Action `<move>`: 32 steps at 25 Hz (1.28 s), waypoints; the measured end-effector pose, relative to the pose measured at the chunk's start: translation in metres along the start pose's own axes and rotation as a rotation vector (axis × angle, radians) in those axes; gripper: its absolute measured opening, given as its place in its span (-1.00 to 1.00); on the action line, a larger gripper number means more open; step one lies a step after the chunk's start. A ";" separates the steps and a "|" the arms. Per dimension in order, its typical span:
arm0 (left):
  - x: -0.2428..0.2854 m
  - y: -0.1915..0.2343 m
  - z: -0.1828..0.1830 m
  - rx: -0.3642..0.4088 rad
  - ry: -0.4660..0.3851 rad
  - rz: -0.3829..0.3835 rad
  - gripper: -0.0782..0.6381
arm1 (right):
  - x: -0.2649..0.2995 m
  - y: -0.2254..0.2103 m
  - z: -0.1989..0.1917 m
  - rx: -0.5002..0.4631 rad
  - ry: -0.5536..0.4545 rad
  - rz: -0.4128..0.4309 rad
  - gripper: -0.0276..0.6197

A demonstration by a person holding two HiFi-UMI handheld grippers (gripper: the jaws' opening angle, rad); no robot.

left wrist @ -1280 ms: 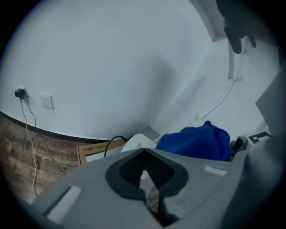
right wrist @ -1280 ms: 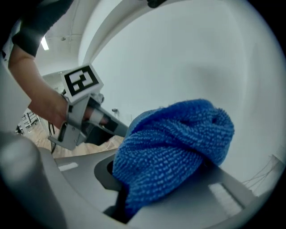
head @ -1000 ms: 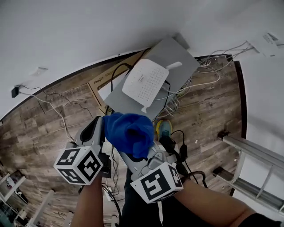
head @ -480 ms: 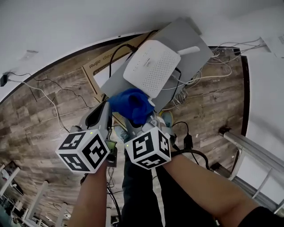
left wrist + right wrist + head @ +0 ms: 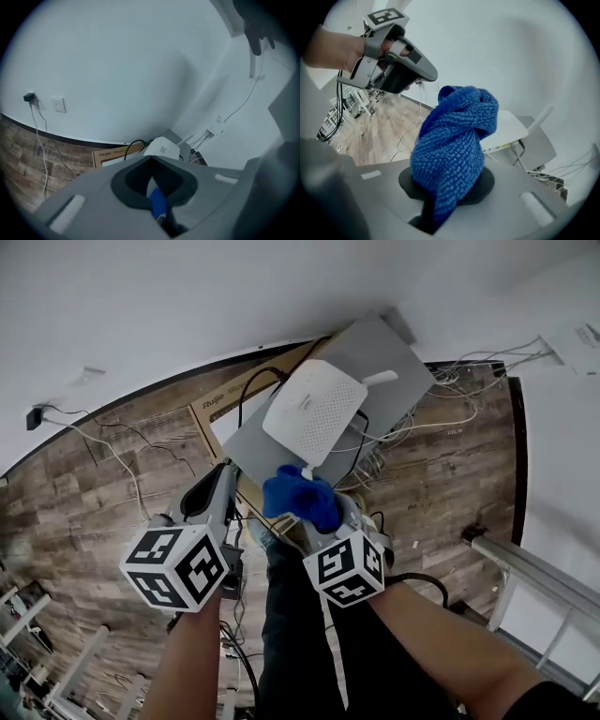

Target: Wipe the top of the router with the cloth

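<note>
My right gripper (image 5: 326, 519) clenched on bunched blue cloth (image 5: 300, 495), cloth at router (image 5: 314, 412) near edge, maybe touching, my left gripper (image 5: 217, 484) just beside, jaws together, empty.

Nubby blue terry cloth (image 5: 452, 154), matt white plastic router (image 5: 312, 411), wood-grain floor (image 5: 103, 493)

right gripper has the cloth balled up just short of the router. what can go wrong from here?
1. The router rests on a grey panel with a cable plugged in; a hard push might slide it or tug the cable.
2. The cloth is a wad, so the right gripper may knock the casing.
3. The antenna might snag the cloth.
</note>
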State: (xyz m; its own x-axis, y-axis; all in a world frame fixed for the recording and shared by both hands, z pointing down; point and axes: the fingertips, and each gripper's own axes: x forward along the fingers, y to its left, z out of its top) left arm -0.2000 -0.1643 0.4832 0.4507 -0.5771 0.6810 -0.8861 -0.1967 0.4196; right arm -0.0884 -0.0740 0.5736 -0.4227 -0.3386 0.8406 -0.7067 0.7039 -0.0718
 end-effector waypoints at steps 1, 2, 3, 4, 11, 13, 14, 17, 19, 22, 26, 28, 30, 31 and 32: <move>-0.008 -0.005 0.001 0.001 -0.001 0.010 -0.78 | -0.012 -0.005 -0.001 -0.009 -0.005 -0.001 -0.63; -0.017 -0.013 0.001 0.004 0.001 0.019 -0.78 | -0.027 -0.011 -0.001 -0.017 -0.011 -0.003 -0.63; -0.027 -0.021 0.001 0.010 0.007 0.028 -0.78 | -0.044 -0.017 -0.001 -0.023 -0.018 -0.007 -0.63; -0.039 -0.032 0.002 0.022 0.013 0.035 -0.78 | -0.063 -0.023 0.002 -0.026 -0.030 -0.014 -0.63; -0.142 -0.135 0.067 0.099 -0.066 0.058 -0.78 | -0.258 -0.076 0.116 -0.018 -0.373 -0.090 -0.63; -0.180 -0.175 0.101 0.162 -0.127 0.063 -0.78 | -0.325 -0.082 0.155 0.021 -0.516 -0.122 -0.63; -0.200 -0.195 0.121 0.215 -0.174 0.064 -0.78 | -0.356 -0.081 0.171 0.043 -0.584 -0.140 -0.63; -0.261 -0.261 0.171 0.388 -0.340 0.053 -0.78 | -0.443 -0.067 0.194 0.101 -0.754 -0.198 -0.63; -0.305 -0.300 0.178 0.471 -0.441 0.028 -0.78 | -0.494 -0.041 0.192 0.095 -0.828 -0.236 -0.63; -0.379 -0.337 0.154 0.529 -0.578 -0.036 -0.78 | -0.547 0.020 0.171 0.069 -0.884 -0.310 -0.63; -0.483 -0.353 0.084 0.513 -0.689 -0.055 -0.78 | -0.593 0.127 0.134 0.107 -0.934 -0.367 -0.63; -0.525 -0.357 0.043 0.472 -0.709 -0.060 -0.78 | -0.608 0.179 0.115 0.125 -0.944 -0.360 -0.63; -0.561 -0.360 0.014 0.454 -0.722 -0.052 -0.78 | -0.623 0.221 0.106 0.109 -0.927 -0.344 -0.64; -0.578 -0.360 0.005 0.453 -0.728 -0.048 -0.78 | -0.633 0.239 0.106 0.095 -0.920 -0.339 -0.64; -0.595 -0.359 -0.001 0.458 -0.735 -0.042 -0.78 | -0.643 0.255 0.108 0.079 -0.917 -0.336 -0.64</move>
State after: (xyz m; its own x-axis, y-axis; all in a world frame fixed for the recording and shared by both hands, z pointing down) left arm -0.1500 0.2507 -0.0723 0.4399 -0.8970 0.0440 -0.8978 -0.4380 0.0455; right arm -0.0579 0.2554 -0.0427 -0.4459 -0.8912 0.0828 -0.8927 0.4496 0.0313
